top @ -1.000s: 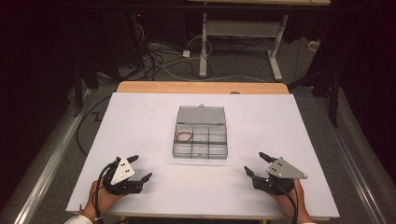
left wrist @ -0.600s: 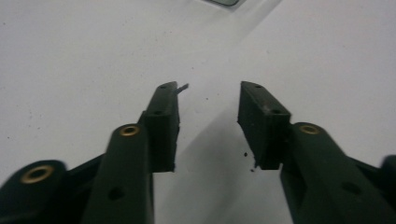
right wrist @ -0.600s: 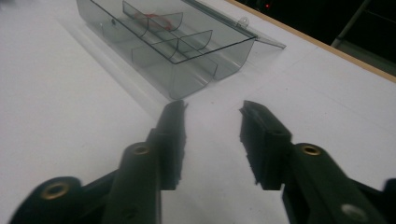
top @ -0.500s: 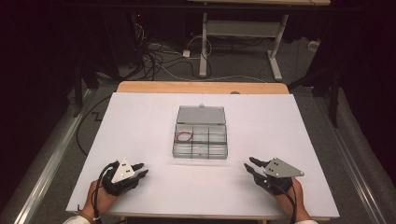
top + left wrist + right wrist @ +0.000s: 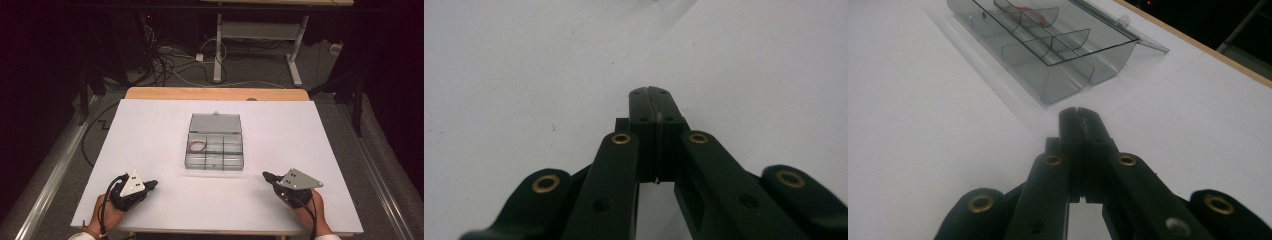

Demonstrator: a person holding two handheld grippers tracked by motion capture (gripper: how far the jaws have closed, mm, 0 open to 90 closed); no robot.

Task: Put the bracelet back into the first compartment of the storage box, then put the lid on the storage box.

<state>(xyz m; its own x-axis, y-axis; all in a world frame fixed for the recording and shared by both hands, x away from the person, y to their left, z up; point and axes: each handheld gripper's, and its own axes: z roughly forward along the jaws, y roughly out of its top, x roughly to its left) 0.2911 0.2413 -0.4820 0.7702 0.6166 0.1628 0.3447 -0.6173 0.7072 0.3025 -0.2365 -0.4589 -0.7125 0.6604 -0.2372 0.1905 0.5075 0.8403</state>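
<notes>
A clear plastic compartment box (image 5: 215, 149) with its lid folded back lies in the middle of the white table; a red loop (image 5: 197, 146) sits in its left middle compartment. The box (image 5: 1048, 45) lies ahead of the right gripper, with the red loop (image 5: 1024, 12) at its far end. My left gripper (image 5: 152, 184) rests near the front left edge, its jaws having just closed, pads together with nothing between them (image 5: 654, 107). My right gripper (image 5: 266, 176) rests near the front right, jaws also just closed on nothing (image 5: 1079, 122). Both point toward the box and stand well apart from it.
The white sheet (image 5: 150, 130) covers a wooden table whose far edge (image 5: 215, 93) shows. Beyond it are cables on the floor (image 5: 165, 65) and a white table frame (image 5: 255, 35). A metal rail (image 5: 55, 165) runs along the left side.
Both grippers' jaws went from wide open to closed together. The hands and the box stayed in place.
</notes>
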